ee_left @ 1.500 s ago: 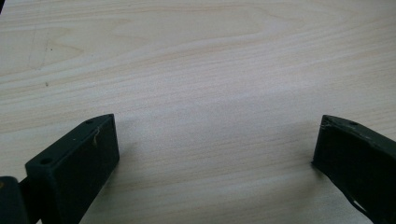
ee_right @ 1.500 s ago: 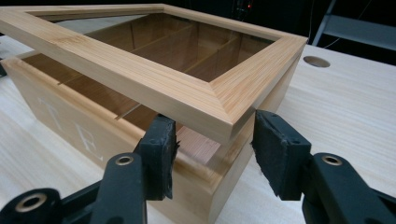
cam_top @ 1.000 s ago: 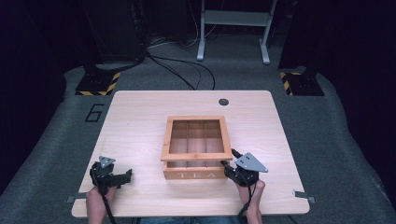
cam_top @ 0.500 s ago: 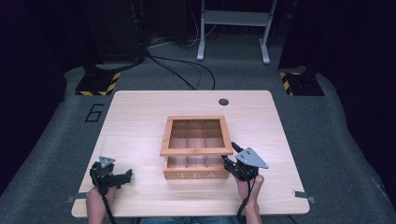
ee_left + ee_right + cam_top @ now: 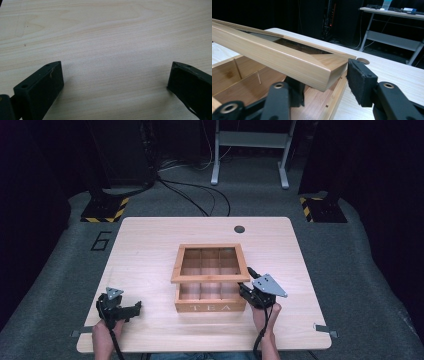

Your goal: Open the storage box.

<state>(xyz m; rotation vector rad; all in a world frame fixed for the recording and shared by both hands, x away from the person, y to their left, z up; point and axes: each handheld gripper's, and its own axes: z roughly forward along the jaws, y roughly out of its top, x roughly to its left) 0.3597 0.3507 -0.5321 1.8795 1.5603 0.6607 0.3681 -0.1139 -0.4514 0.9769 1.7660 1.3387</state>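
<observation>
I have the right hand-held gripper [image 5: 248, 290] at the near right corner of the tea box [image 5: 211, 298], which sits in the middle of the surface [image 5: 145, 250] with "TEA" on its near face. The lid [image 5: 210, 264] is a wooden frame with a pane, hinged at the far side and lifted at the near edge, so it tilts above the box and the compartments show beneath it. In the right gripper view the lid's corner [image 5: 322, 68] lies between my two jaws: the left jaw is tucked under and inside the frame, the right jaw's black pad [image 5: 359, 81] stands just beside the lid's outer side. The jaws have just been closing on that corner; from this angle I cannot tell whether the pads are pressing the wood yet or only bracketing it.

My left hand-held gripper [image 5: 131, 310] rests low over the near left part of the surface, well apart from the box. In the left gripper view its jaws stand wide apart, with bare pale wood [image 5: 110, 50] between them and nothing held.

A round hole [image 5: 239, 228] sits near the surface's far edge.
</observation>
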